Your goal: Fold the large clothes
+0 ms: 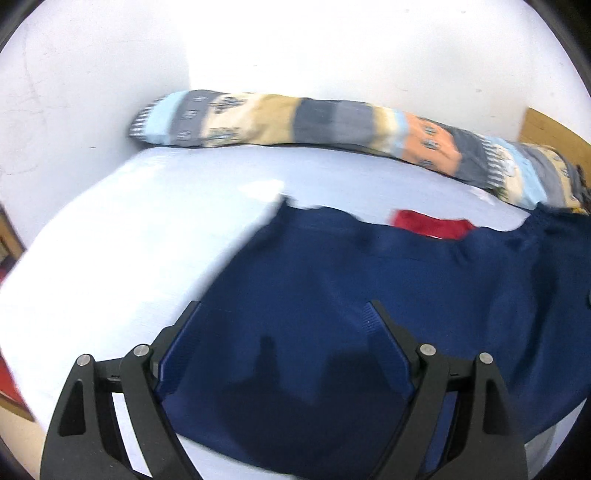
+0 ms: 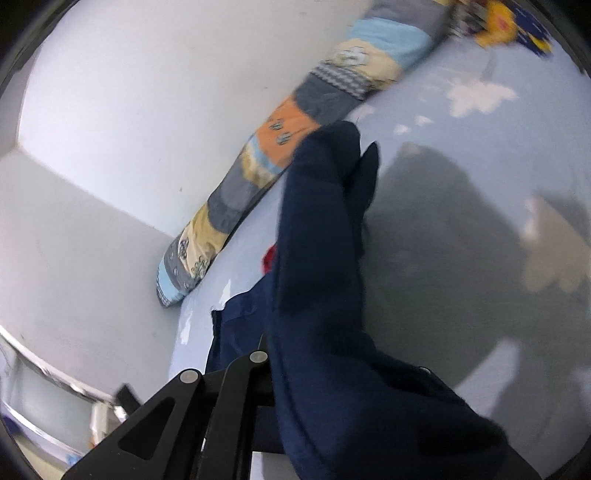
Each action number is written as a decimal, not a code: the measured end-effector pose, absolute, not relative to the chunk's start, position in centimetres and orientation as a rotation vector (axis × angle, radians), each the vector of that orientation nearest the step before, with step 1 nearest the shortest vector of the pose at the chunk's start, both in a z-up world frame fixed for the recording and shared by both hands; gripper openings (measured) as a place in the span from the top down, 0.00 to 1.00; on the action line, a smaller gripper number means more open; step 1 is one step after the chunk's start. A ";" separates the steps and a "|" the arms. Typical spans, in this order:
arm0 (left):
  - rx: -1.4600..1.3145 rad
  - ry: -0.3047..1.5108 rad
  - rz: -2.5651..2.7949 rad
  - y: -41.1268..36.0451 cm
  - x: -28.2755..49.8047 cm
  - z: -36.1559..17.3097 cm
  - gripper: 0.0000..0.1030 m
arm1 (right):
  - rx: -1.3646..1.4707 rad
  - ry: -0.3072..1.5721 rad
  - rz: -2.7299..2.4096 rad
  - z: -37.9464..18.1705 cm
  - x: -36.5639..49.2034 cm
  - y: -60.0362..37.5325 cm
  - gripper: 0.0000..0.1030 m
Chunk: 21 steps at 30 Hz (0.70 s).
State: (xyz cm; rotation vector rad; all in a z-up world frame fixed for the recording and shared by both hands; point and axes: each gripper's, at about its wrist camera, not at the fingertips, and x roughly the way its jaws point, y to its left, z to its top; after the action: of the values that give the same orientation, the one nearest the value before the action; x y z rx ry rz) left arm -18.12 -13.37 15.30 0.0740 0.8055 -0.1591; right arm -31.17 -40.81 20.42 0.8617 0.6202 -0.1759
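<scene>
A large navy blue garment (image 1: 388, 280) lies spread on a pale blue bed sheet (image 1: 155, 221). My left gripper (image 1: 282, 308) is open and hovers just above the garment's near part, its fingers (image 1: 184, 332) apart with nothing between them. In the right wrist view a long fold of the same navy garment (image 2: 321, 258) is lifted off the bed and drapes over my right gripper (image 2: 332, 369). It covers the fingers, so the jaws are hidden, but the cloth hangs from them.
A long patchwork bolster (image 1: 295, 122) lies along the white wall at the bed's far side; it also shows in the right wrist view (image 2: 280, 147). A red cloth (image 1: 432, 223) peeks out behind the garment. A yellow and blue toy (image 2: 498, 22) lies at the far end.
</scene>
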 end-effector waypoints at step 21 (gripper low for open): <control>-0.336 0.809 0.074 6.0 -15.9 14.9 0.16 | 0.435 0.830 -0.039 14.8 -16.2 -13.2 0.89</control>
State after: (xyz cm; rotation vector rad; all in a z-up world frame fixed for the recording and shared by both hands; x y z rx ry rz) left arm -15.86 5.97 14.89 -0.3364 0.8094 0.0740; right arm -16.24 -13.17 14.77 0.4350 0.8303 -0.0385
